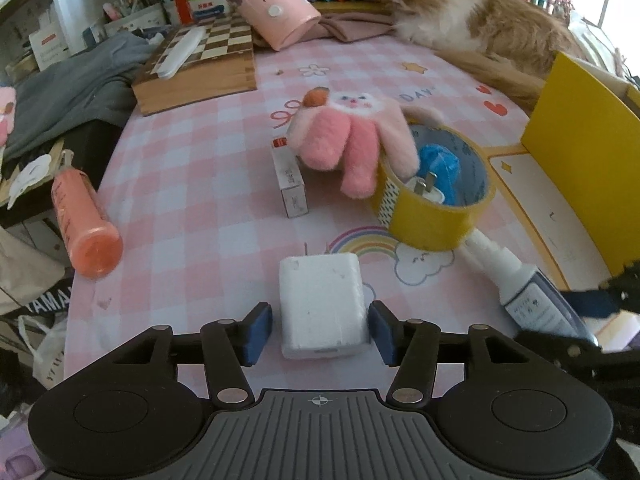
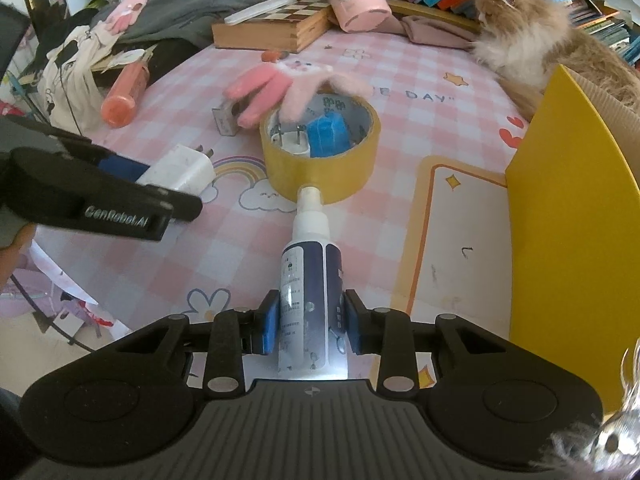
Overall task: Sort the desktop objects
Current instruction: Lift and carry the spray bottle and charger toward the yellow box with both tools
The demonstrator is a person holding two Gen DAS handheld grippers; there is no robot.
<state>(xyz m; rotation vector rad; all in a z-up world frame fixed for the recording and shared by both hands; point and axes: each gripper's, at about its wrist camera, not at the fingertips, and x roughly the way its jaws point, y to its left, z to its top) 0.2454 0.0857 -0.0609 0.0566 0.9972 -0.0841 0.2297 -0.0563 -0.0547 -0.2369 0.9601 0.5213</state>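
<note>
Desktop clutter is what I'm sorting on the pink checked mat (image 1: 192,168). My left gripper (image 1: 320,330) has its blue pads either side of the white charger (image 1: 322,304), which lies near the mat's near edge; slim gaps show on both sides, so the jaws are open around it and not gripping. My right gripper (image 2: 310,326) is clamped on the spray bottle (image 2: 310,276), which lies on the mat with its nozzle touching the yellow tape roll (image 2: 320,168), toward the right edge beside the yellow box (image 2: 576,216).

To do this step well, I judge the left jaws should close squarely on the charger's flat sides, centred so it doesn't twist, prongs pointing away. I'd draw the bottle back from the roll before lifting, so the nozzle doesn't drag it.

Counting: two white chargers, one between my jaws and another (image 1: 430,192) inside the tape roll with a blue item (image 1: 440,166); one tape roll; one spray bottle; one pink plush (image 1: 352,140) draped over the roll's rim; one small carton (image 1: 292,186); one orange tube (image 1: 84,220) at the left edge; one cat (image 1: 480,16) at the far edge.
</note>
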